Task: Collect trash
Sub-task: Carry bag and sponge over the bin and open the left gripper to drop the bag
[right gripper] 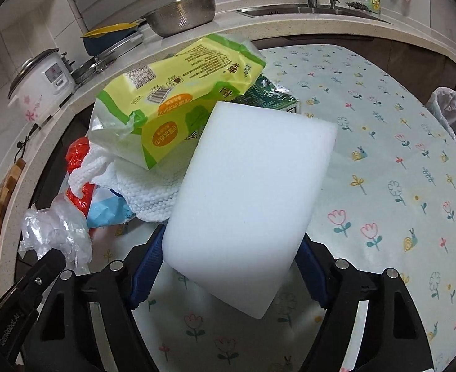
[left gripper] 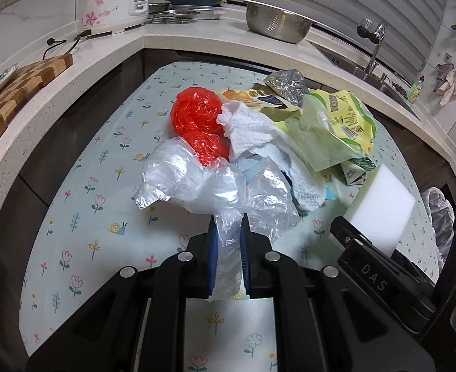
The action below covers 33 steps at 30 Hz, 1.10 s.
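The left claw (left gripper: 228,232) is closed on a clear plastic bag (left gripper: 209,183) and pinches its neck between the blue pads. The right claw (right gripper: 228,260) stands wide around a white sponge block (right gripper: 249,198). The block sits tilted between the two fingers, but I cannot tell whether the pads already press on it.

The trash lies in one heap in the middle of the table (left gripper: 82,204). From the clear bag, the red plastic (left gripper: 197,114) is at about 12 o'clock, the white paper towel (left gripper: 252,133) at 1 o'clock, and the yellow-green wrapper (right gripper: 178,93) at 2 o'clock, partly on top of the towel.

To do this step well, I think the right claw should squeeze the soft block gently near its middle, so that it does not slip or turn. The left should lift slowly, because thin plastic tears and can drag other pieces along.

The table has a pale flowered cloth. Behind it runs a kitchen counter with a rice cooker (left gripper: 116,0), a metal colander (left gripper: 277,21) and a sink (right gripper: 315,11).
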Tool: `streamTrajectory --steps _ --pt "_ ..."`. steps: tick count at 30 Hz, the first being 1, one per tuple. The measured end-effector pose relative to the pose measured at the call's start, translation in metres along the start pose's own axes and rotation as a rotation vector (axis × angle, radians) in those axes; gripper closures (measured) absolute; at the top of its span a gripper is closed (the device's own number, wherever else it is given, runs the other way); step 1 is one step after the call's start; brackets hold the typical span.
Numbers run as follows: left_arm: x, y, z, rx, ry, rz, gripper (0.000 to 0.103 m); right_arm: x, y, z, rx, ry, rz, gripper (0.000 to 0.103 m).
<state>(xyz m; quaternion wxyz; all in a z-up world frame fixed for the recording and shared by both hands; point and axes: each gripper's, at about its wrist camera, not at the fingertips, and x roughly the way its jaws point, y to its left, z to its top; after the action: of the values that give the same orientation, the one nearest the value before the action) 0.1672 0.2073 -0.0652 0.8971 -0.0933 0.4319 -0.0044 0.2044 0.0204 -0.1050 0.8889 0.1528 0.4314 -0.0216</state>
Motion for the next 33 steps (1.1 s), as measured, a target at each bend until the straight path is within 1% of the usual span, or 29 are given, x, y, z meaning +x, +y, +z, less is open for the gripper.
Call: streamTrajectory --steps 5,13,19,23,29,33 --pt "-0.014 -0.027 -0.007 0.035 -0.016 -0.017 0.090 -0.029 -0.023 0.006 0.010 -0.049 -0.006 0.028" --pt "-0.036 -0.088 -0.018 0.108 -0.050 -0.044 0.090 -0.077 -0.071 0.012 0.030 -0.121 -0.024 0.028" --pt "-0.047 -0.143 -0.028 0.177 -0.066 -0.070 0.090 -0.110 -0.119 0.014 0.037 -0.164 -0.062 0.028" --pt "-0.052 -0.180 -0.035 0.216 -0.070 -0.100 0.090 -0.128 -0.158 0.014 0.052 -0.183 -0.099 0.028" --pt "-0.054 -0.229 -0.042 0.271 -0.069 -0.130 0.090 -0.150 -0.210 0.017 0.090 -0.209 -0.146 0.028" --pt "-0.054 -0.258 -0.047 0.304 -0.068 -0.145 0.090 -0.158 -0.239 0.018 0.125 -0.217 -0.159 0.028"
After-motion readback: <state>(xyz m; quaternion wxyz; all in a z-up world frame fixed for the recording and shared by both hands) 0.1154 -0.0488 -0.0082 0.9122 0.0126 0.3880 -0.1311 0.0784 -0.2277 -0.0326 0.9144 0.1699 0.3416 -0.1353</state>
